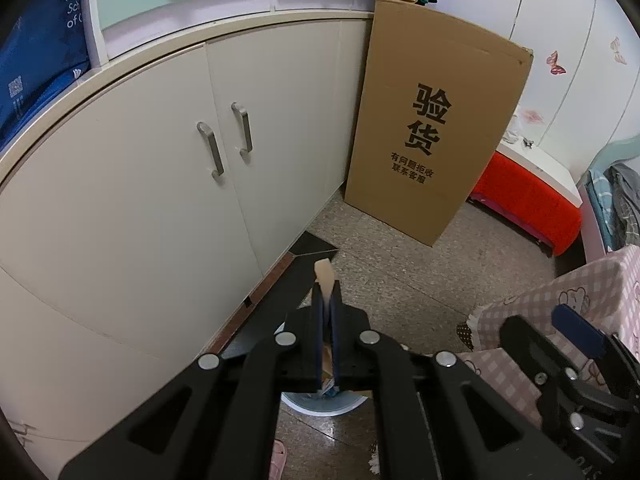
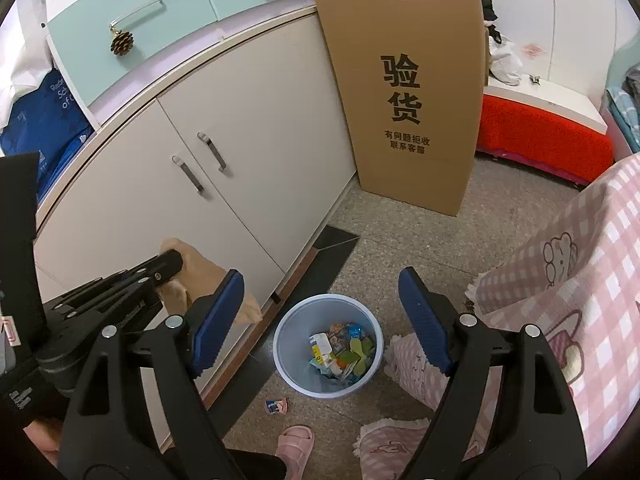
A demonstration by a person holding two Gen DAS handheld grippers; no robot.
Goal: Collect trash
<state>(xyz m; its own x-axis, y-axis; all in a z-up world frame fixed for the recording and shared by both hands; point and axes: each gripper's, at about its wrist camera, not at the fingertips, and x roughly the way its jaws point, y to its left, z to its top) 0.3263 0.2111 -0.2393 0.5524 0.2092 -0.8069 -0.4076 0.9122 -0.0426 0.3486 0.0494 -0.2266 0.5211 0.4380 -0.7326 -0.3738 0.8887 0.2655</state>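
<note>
My left gripper (image 1: pixel 327 300) is shut on a flat piece of brown paper (image 1: pixel 325 278), held edge-on above the floor. In the right wrist view the same paper (image 2: pixel 200 270) hangs from the left gripper (image 2: pixel 170 262), up and to the left of a pale blue trash bin (image 2: pixel 296 322). The bin stands on the floor and holds several wrappers and scraps (image 2: pixel 340 350). Its rim shows below my left fingers (image 1: pixel 320 406). My right gripper (image 2: pixel 320 316) is open and empty above the bin. A small wrapper (image 2: pixel 277 405) lies on the floor in front of the bin.
White cabinet doors (image 2: pixel 224 200) run along the left. A tall cardboard box (image 2: pixel 408 92) leans at the far end. A pink checked cloth (image 2: pixel 576 272) hangs on the right, a red bench (image 2: pixel 540 132) behind it. A pink slipper (image 2: pixel 296 442) is near the bin.
</note>
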